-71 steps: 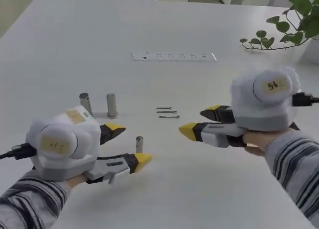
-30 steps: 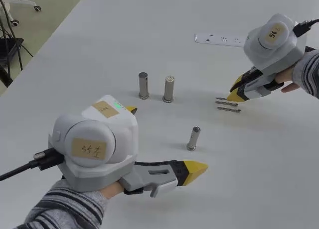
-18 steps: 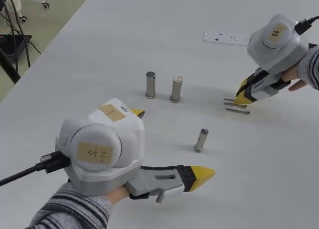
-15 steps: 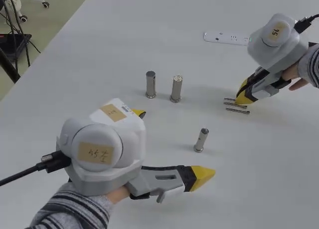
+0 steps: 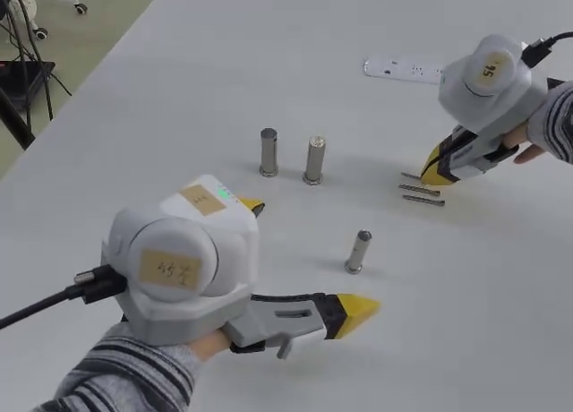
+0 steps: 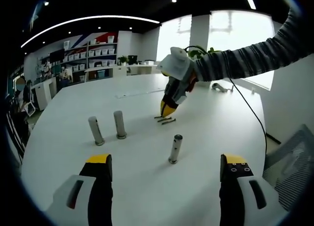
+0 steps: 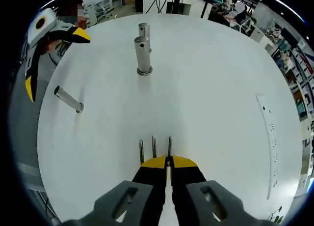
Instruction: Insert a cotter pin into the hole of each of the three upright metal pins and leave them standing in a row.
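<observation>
Three upright metal pins stand on the white table [image 5: 179, 90]: two side by side [image 5: 268, 152] [image 5: 314, 159] and one nearer [image 5: 358, 251]. My left gripper [image 5: 303, 255] is open, low over the table, and the near pin [image 6: 174, 148] stands just beyond its jaws. Three cotter pins [image 5: 421, 194] lie side by side. My right gripper [image 5: 432, 175] points down at them. Its jaws [image 7: 169, 162] are shut on the end of the rightmost cotter pin [image 7: 170, 145], which still lies on the table beside the other two [image 7: 147, 150].
A white power strip [image 5: 403, 70] lies beyond the right gripper. The table's left edge [image 5: 81, 90] drops to the floor, where a chair base stands. Bare tabletop lies between the metal pins and the cotter pins.
My right gripper, open 2.4 s ago, has moved to the cotter pins and shut on the farthest one. The left gripper has stayed open near the front metal pin.
</observation>
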Available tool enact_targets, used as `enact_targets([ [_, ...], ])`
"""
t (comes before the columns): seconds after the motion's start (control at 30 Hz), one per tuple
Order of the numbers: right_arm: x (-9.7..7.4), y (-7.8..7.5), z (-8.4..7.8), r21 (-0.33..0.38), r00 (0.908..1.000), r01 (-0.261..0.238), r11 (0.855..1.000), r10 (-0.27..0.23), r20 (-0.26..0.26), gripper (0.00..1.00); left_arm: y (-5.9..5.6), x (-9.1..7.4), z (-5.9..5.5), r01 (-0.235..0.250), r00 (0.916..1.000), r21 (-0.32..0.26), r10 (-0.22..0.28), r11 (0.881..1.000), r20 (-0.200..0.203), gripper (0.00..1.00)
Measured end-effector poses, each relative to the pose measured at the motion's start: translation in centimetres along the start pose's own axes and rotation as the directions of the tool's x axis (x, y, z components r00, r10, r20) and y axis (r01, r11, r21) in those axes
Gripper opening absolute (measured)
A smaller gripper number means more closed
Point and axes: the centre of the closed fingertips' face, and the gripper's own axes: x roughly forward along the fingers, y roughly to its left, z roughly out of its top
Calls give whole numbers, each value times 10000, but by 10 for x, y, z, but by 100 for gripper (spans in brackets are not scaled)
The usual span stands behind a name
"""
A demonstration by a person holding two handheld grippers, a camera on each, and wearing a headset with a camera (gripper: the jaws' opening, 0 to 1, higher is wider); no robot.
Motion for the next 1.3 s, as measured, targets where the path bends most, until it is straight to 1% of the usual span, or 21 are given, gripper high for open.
enact_targets([
  [0.1,-3,1,-1,14,9994,192,9998,-192,296,0,1,-1,1,-80,10000,-18,80,10000,21,89],
  [0.13,-4,-3,0,29,9985,302,9995,-303,449,0,1,-1,2,-85,9999,7,85,10000,56,89],
  [0.17,-6,-3,0,36,9980,356,9994,-357,525,0,2,0,2,-93,9999,1,93,10000,52,89],
  [0.33,-18,10,3,-142,9936,723,9973,-708,885,0,0,1,5,-27,10000,-3,27,10000,35,86],
  [0.37,-22,13,5,-321,9913,894,9955,-858,997,0,-2,1,6,58,10000,-40,-57,10000,78,84],
  [0.43,-24,14,4,-628,9878,1162,9912,-1087,1118,0,-4,1,9,142,9997,-233,-138,9996,194,75],
  [0.53,-29,28,5,-1011,9844,1396,9850,-1270,1218,0,-8,3,11,310,9995,-162,-308,9994,104,71],
  [0.57,-31,35,6,-1106,9830,1440,9834,-1293,1307,0,-10,3,11,359,9993,-120,-357,9993,108,68],
  [0.63,-35,45,10,-1192,9787,1539,9809,-1348,1549,0,-12,3,13,447,9989,-150,-444,9989,147,65],
  [0.73,-39,60,14,-1339,9743,1618,9777,-1368,1789,0,-14,4,17,546,9983,-224,-541,9983,230,62],
  [0.9,-45,81,20,-1821,9710,1670,9690,-1296,2010,0,-18,7,22,728,9969,-269,-719,9970,303,53],
  [0.97,-48,88,23,-1934,9689,1693,9664,-1272,2125,0,-19,8,23,774,9967,-282,-767,9966,262,49],
  [1.03,-50,96,28,-2091,9673,1673,9635,-1193,2240,0,-20,9,26,817,9962,-324,-807,9961,313,44],
  [1.07,-51,100,30,-2236,9666,1691,9599,-1172,2279,0,-21,10,28,877,9956,-372,-863,9955,360,41],
  [1.2,-55,114,38,-2557,9635,1676,9521,-1032,2471,0,-23,13,33,1006,9942,-537,-983,9935,440,36],
  [1.27,-59,120,44,-2657,9595,1664,9496,-938,2655,0,-24,14,33,1068,9940,-766,-1045,9913,335,34],
  [1.3,-60,124,48,-2719,9572,1653,9480,-878,2757,0,-25,15,34,1077,9938,-817,-1049,9908,378,33],
])
